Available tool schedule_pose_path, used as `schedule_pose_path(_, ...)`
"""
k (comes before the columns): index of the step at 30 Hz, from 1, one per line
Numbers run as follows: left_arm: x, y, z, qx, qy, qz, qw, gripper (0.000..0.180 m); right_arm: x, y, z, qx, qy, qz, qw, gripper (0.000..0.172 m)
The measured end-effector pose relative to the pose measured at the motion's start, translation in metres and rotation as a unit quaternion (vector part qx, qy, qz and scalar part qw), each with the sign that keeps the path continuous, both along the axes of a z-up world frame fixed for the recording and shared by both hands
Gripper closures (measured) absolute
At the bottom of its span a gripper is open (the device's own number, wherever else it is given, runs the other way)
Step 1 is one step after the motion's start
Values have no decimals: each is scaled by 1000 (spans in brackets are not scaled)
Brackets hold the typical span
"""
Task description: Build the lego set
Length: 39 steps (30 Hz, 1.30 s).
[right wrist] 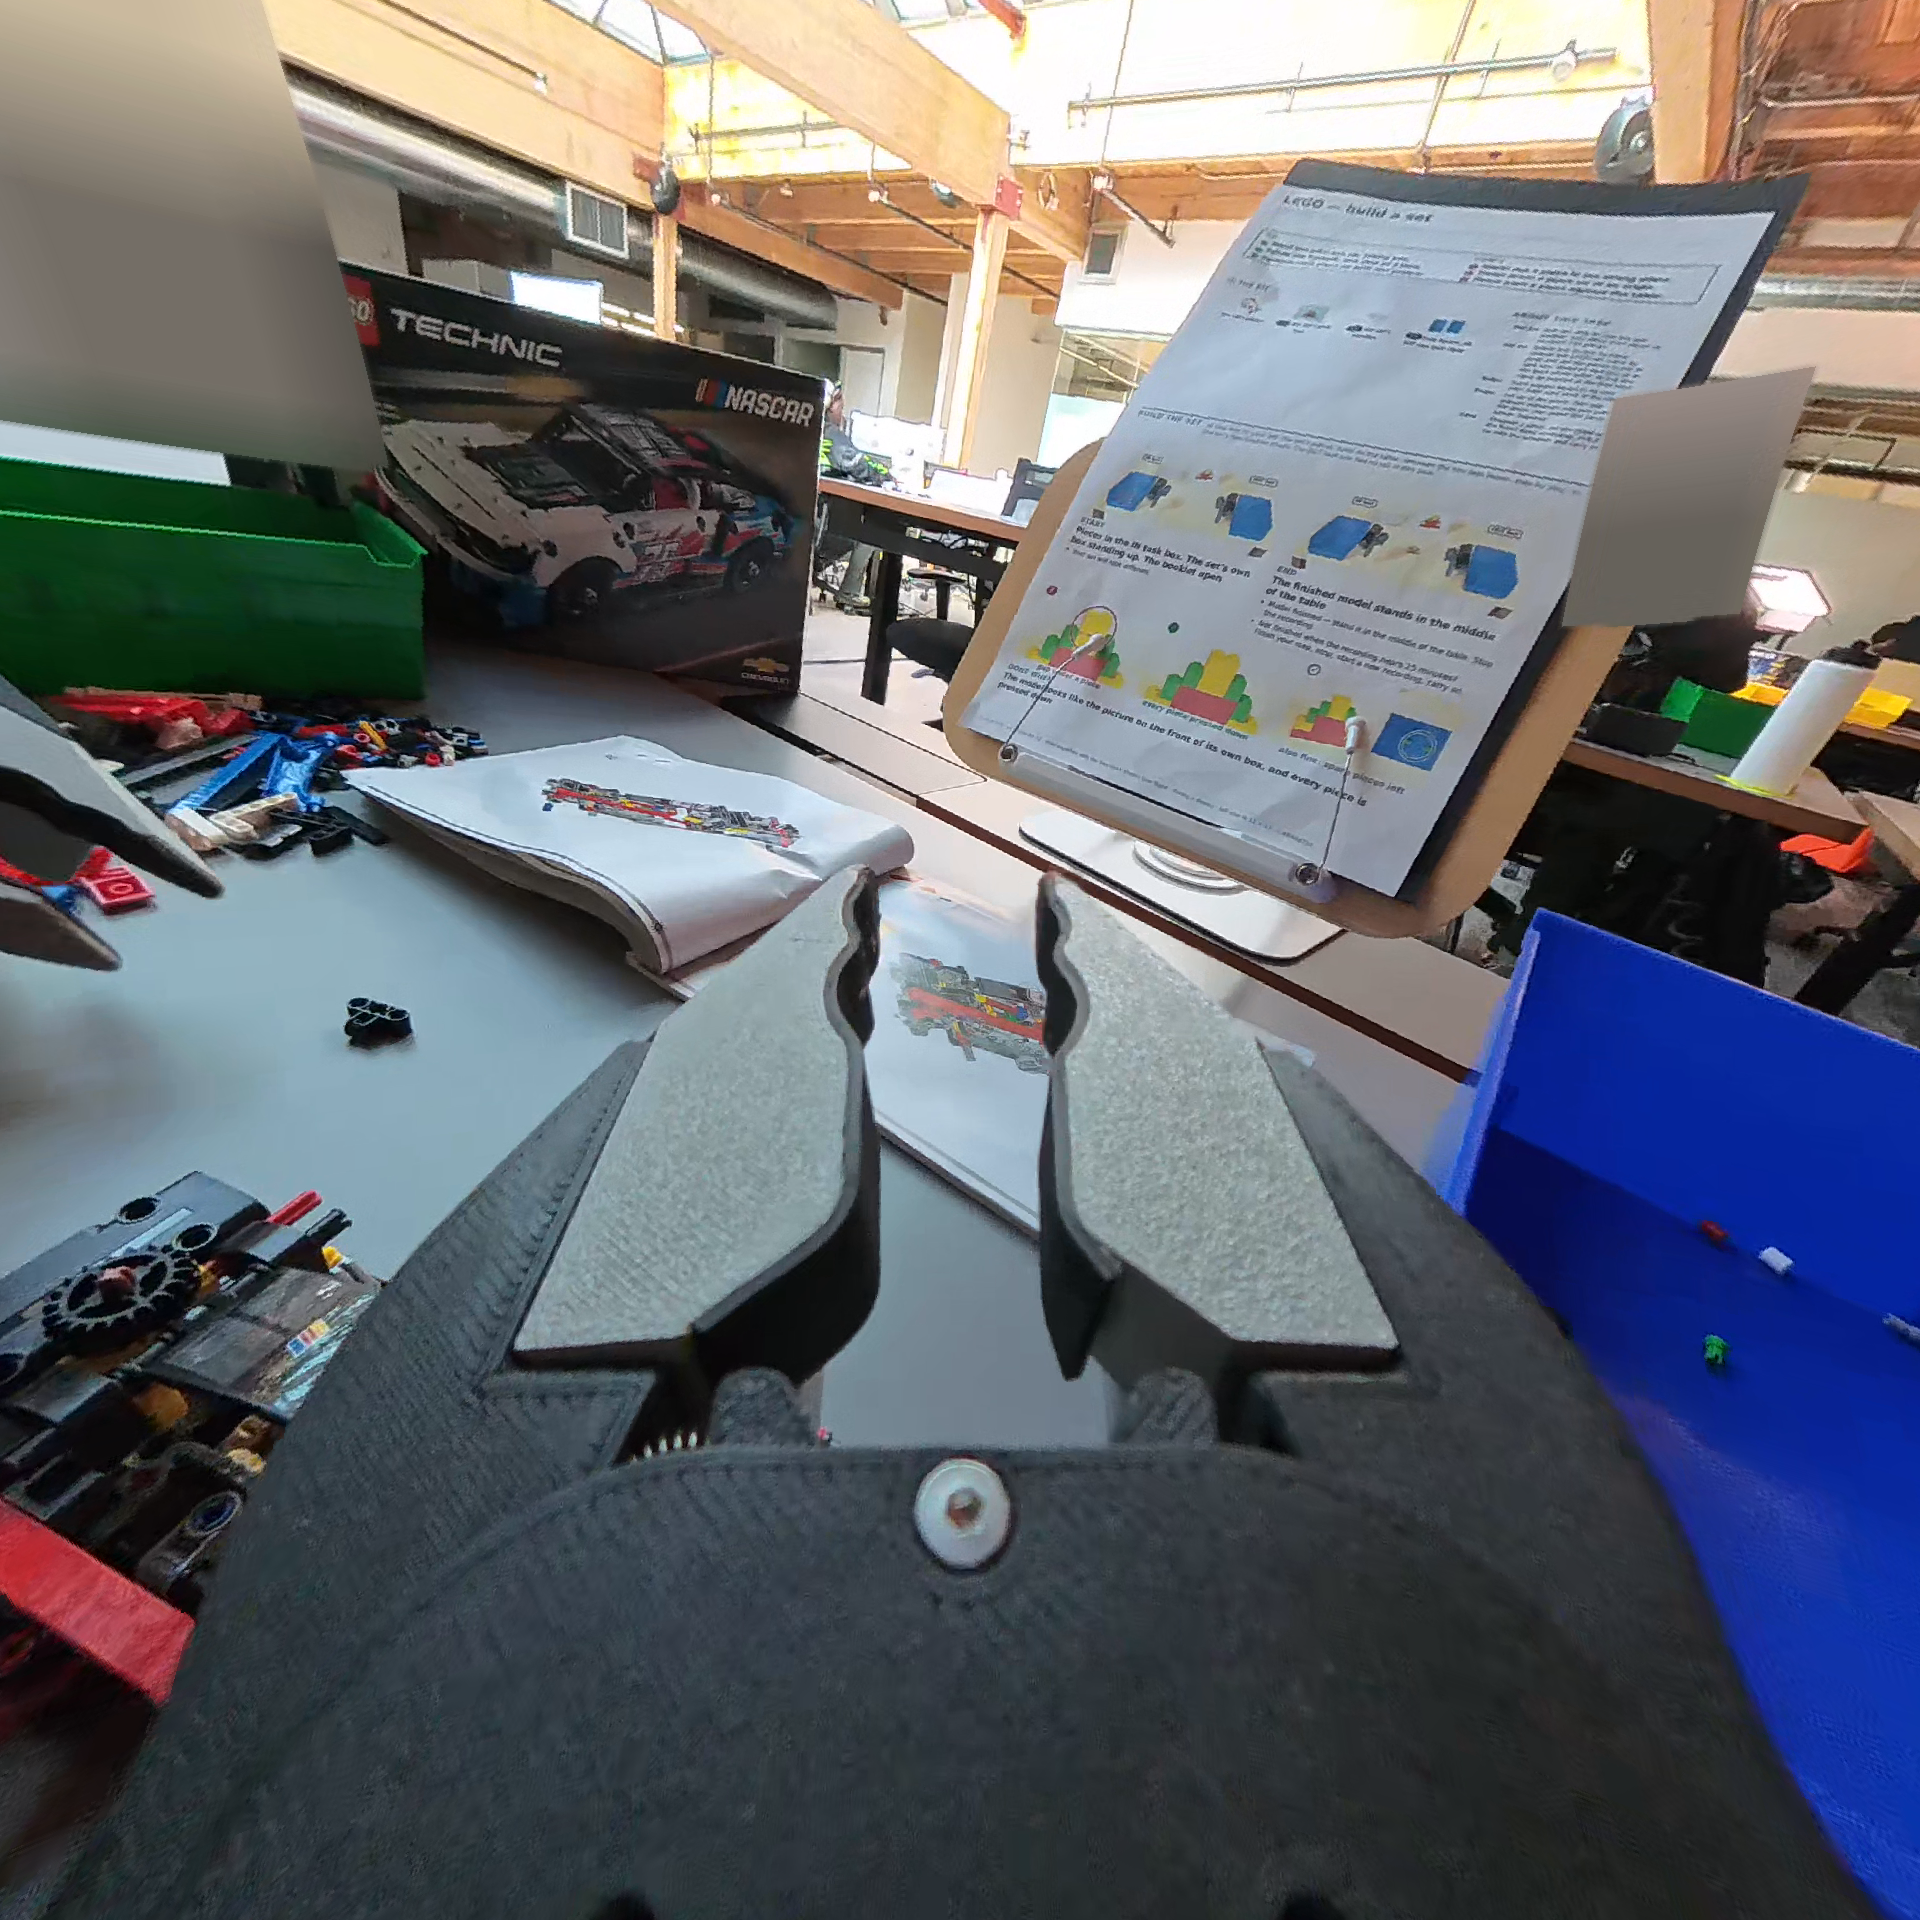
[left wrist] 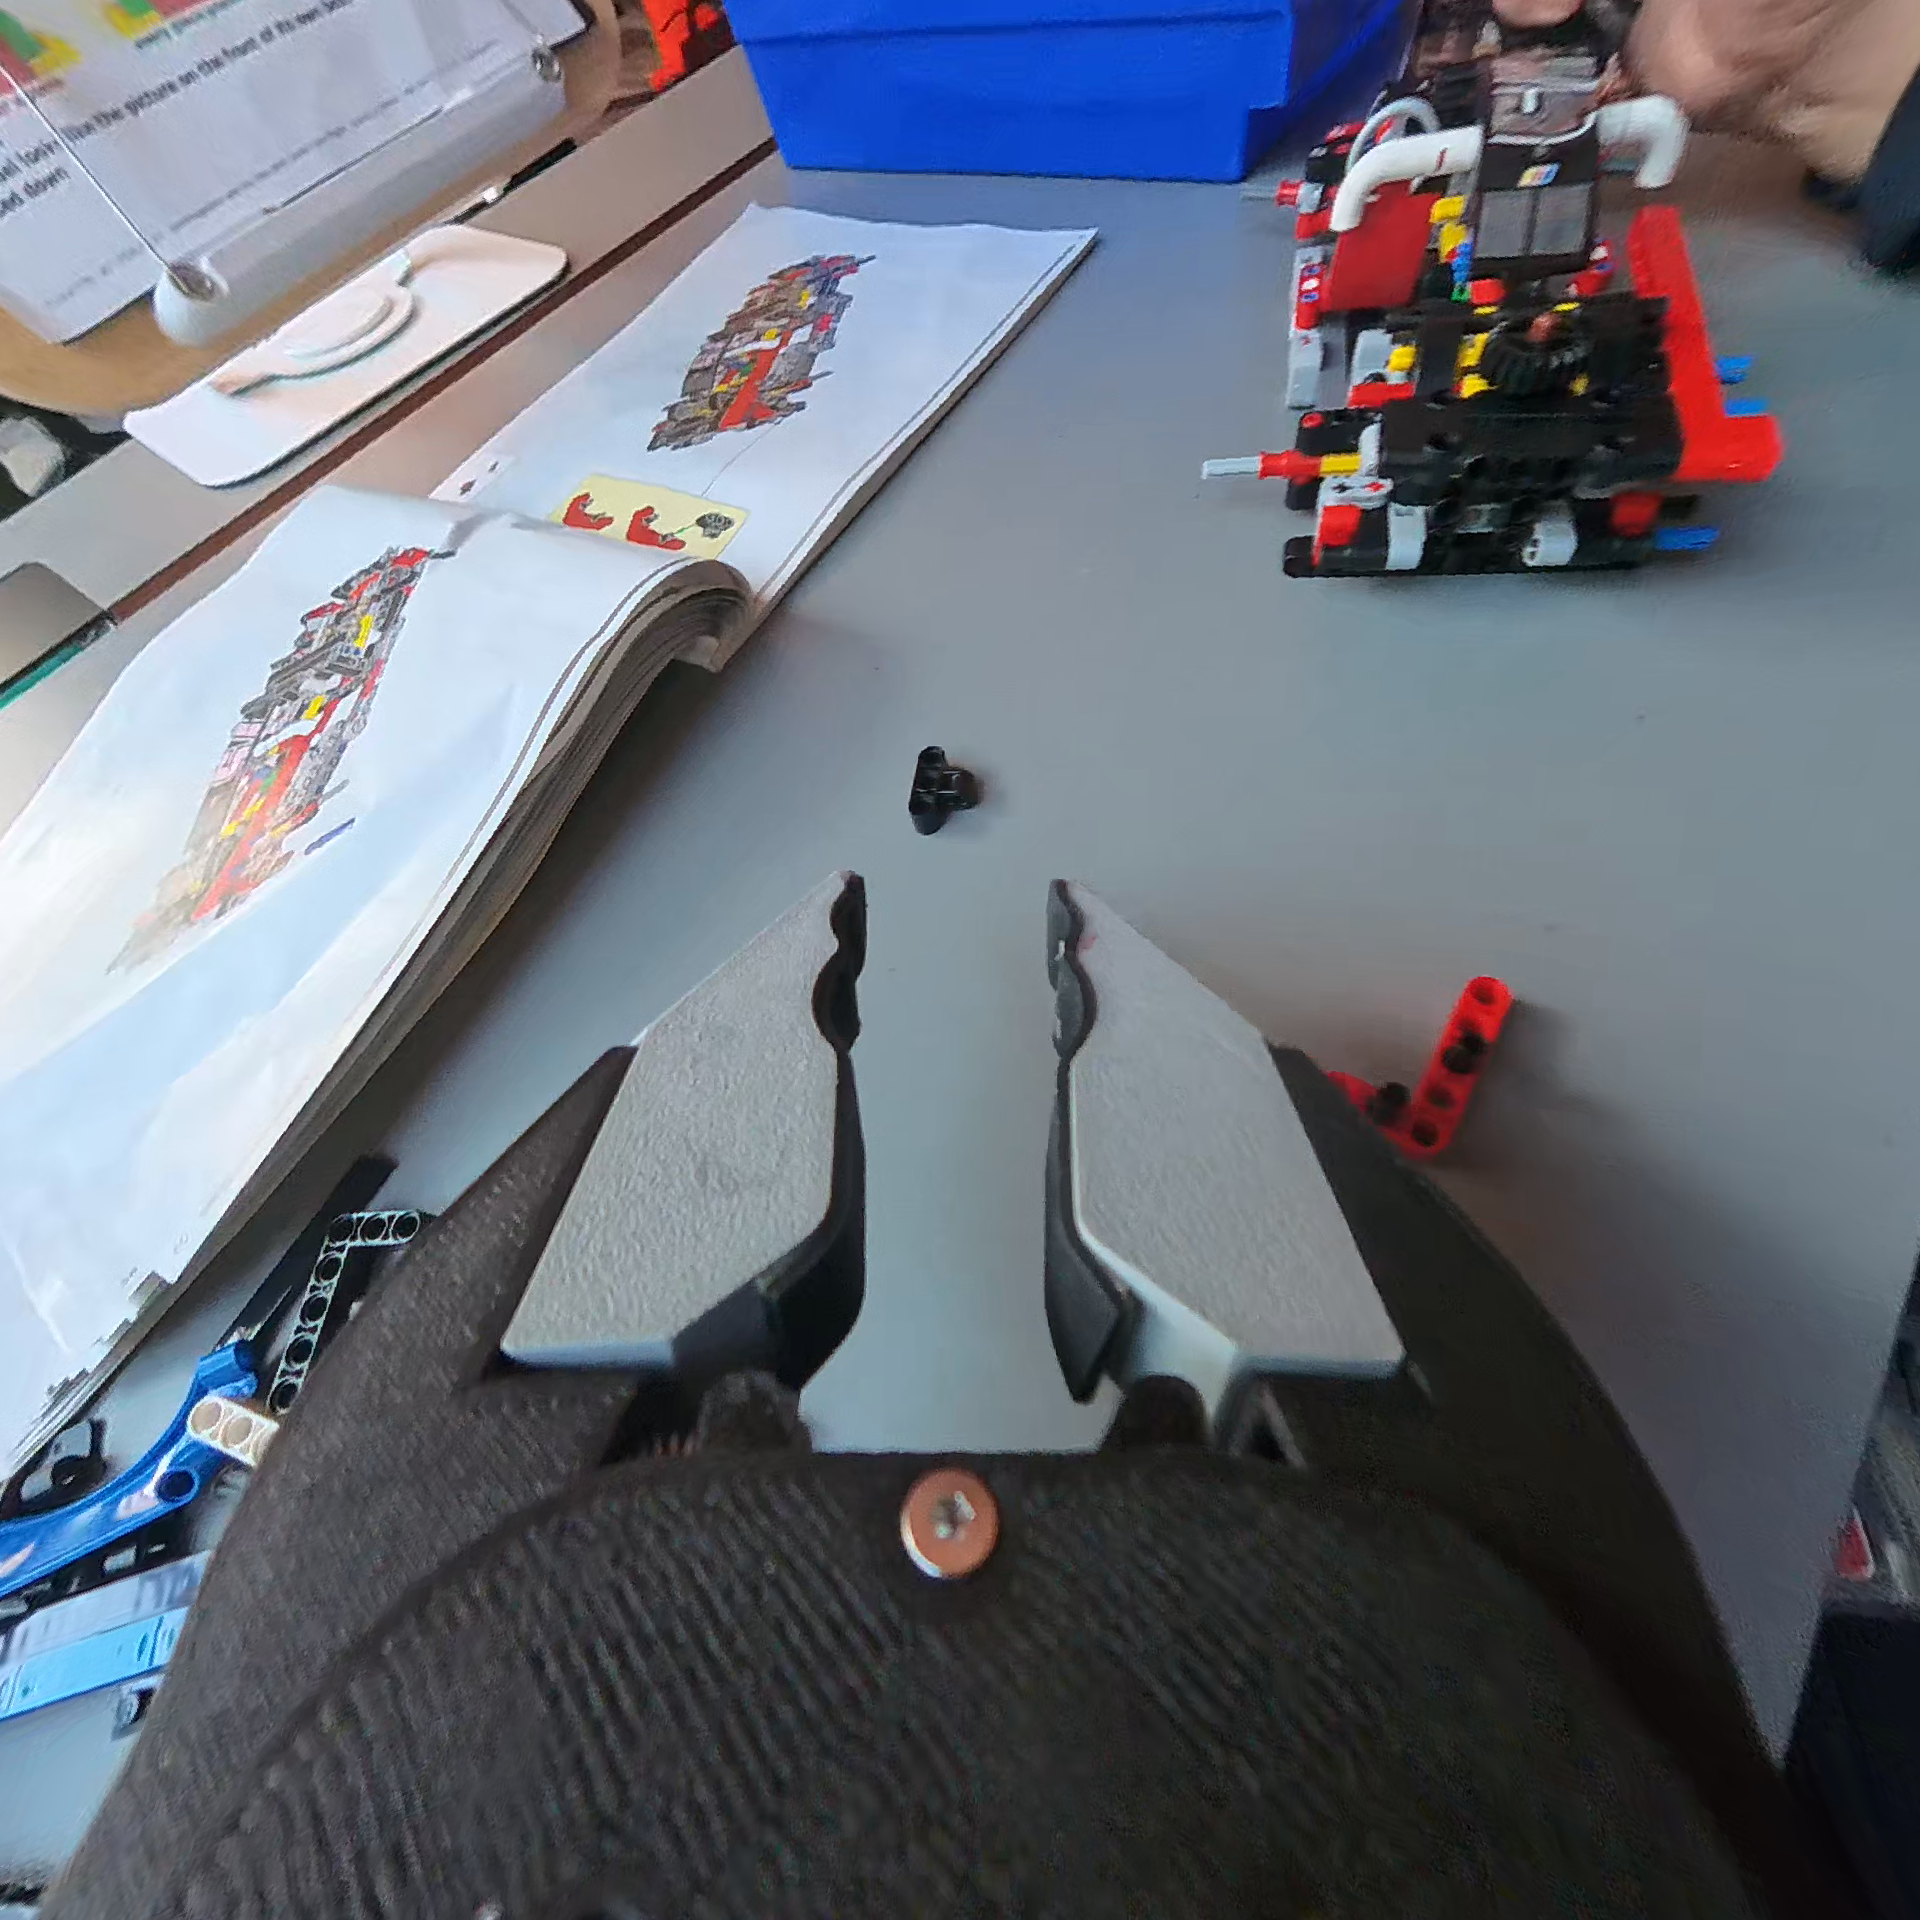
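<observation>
A broad stretch of bare grey table (left wrist: 1299,831) is seen ahead of the left gripper (left wrist: 954,894), bounded at ten o'clock by the thick edge of an open instruction booklet (left wrist: 582,582), at one o'clock by a partly built red and black model (left wrist: 1496,416), and at twelve o'clock by a blue bin (left wrist: 1039,94). The left gripper is held with its jaws partly apart and nothing between them; a small black connector piece (left wrist: 940,790) lies on the table just beyond its fingertips at twelve o'clock, apart from them, and a red angled beam (left wrist: 1455,1060) lies beside the right finger at three o'clock. Loose blue and black beams (left wrist: 156,1455) are piled at eight o'clock. The right gripper (right wrist: 951,904) is likewise held partly open and empty above the booklet's right page, with a blue bin wall (right wrist: 1662,1091) close at three o'clock and a document stand (right wrist: 1299,644) at one o'clock.
</observation>
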<state>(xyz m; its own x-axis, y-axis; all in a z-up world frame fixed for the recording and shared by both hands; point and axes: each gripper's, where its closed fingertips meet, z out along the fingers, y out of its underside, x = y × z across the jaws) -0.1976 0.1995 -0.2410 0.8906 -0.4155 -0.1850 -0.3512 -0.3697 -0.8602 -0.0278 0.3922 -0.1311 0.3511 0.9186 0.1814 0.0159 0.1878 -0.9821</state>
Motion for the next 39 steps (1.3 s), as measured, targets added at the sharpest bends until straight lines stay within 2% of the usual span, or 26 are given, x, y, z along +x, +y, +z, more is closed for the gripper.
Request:
schedule_pose_path(7,-2,11,-35,-113,32,19,993,143,13,-1,7,-27,43,10,999,147)
schedule_pose_path(11,1,25,-20,-65,17,30,997,150,23,4,11,-29,62,-1,998,148)
schedule_pose_path(21,3,29,-13,-36,23,31,999,150,16,-2,9,-39,59,19,997,147)
schedule_pose_path(29,14,40,-5,-15,1,-9,1000,149,12,4,7,-32,53,18,998,148)
schedule_pose_path(31,16,42,8,25,-7,-22,999,161,13,4,9,-29,60,25,997,148)
schedule_pose_path(34,10,41,39,129,-28,-15,991,176,12,2,13,-30,75,43,996,146)
schedule_pose_path(35,7,42,41,134,-40,-11,990,175,11,2,13,-30,75,45,996,146)
schedule_pose_path(39,3,49,31,75,-86,-12,993,160,5,0,12,-32,69,54,996,146)
